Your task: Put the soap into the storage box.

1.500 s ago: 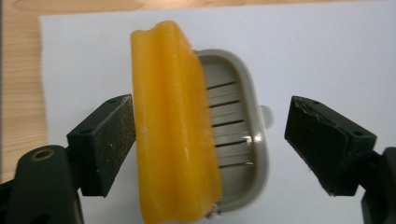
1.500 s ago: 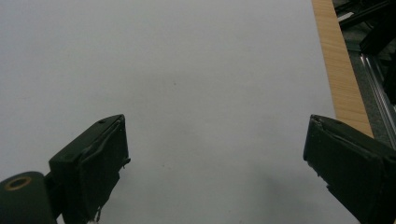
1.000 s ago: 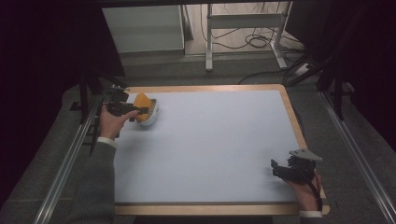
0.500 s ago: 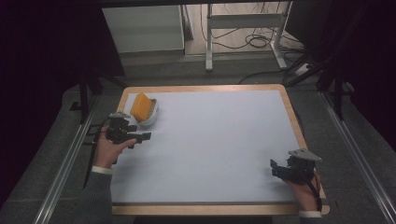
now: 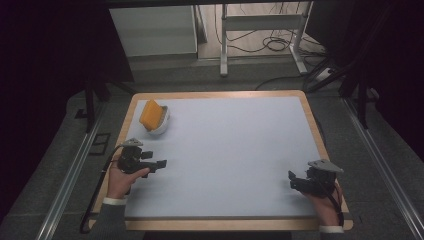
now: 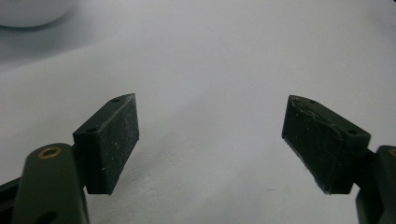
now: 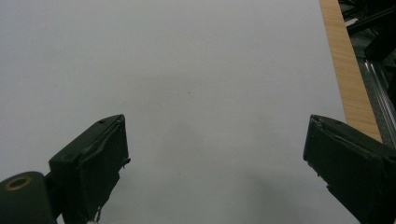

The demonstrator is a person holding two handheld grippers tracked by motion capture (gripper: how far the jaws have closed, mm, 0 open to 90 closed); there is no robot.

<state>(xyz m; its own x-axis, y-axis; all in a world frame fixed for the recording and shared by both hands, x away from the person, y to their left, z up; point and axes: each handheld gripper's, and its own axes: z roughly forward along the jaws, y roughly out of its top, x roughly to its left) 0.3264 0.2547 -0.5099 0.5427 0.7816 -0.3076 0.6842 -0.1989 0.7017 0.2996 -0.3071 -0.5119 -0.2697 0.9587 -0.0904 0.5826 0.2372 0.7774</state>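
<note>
An orange block [image 5: 150, 114] stands tilted in a small white bowl [image 5: 161, 125] at the far left of the white table top [image 5: 230, 145]. My left gripper [image 5: 159, 164] hovers nearer the person than the bowl, apart from it. In the left gripper view it [image 6: 210, 105] is open over bare white surface, and the bowl's rim [image 6: 28, 11] shows at the top left. My right gripper [image 5: 292, 179] rests near the front right corner. Seen in the right gripper view it [image 7: 217, 123] is open, with nothing between its jaws.
A wooden border [image 5: 315, 125] frames the table, and it also shows in the right gripper view as a wooden strip [image 7: 348, 70]. Metal rails [image 5: 70, 175] run along both sides. Beyond the far edge stand a white cabinet [image 5: 152, 30] and a metal stand [image 5: 260, 22] with cables on the floor.
My left gripper has drawn back from the bowl toward the person, leaving the orange block in the bowl. The right gripper has stayed in place.
</note>
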